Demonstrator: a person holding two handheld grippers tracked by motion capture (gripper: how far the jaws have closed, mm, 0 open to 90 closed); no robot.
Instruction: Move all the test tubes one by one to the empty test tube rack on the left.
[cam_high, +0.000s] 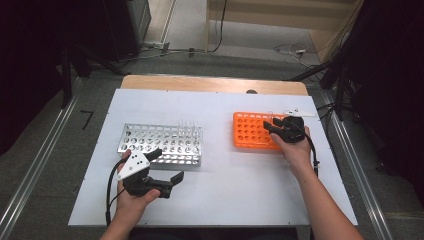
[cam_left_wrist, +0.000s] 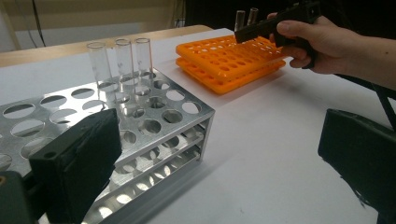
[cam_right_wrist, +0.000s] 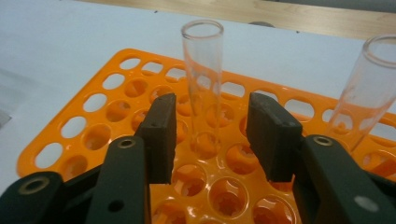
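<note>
Step in hand, by the look of it: grasping a glass test tube (cam_right_wrist: 201, 88) standing upright in the orange rack (cam_high: 248, 131), toward its far right side. Right gripper (cam_right_wrist: 212, 135) level over that rack, jaws either side of the tube, not yet pressing. Next: finishing the squeeze, then lifting straight up. Left gripper (cam_high: 167, 167) released, resting just in front of the metal rack (cam_high: 160, 145).

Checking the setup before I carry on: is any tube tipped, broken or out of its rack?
Nothing stands out. Three clear tubes stand upright in the metal rack. On the orange rack, one tube stands upright between the right gripper's jaws, untouched; another tube looks slanted, probably lens distortion.
</note>
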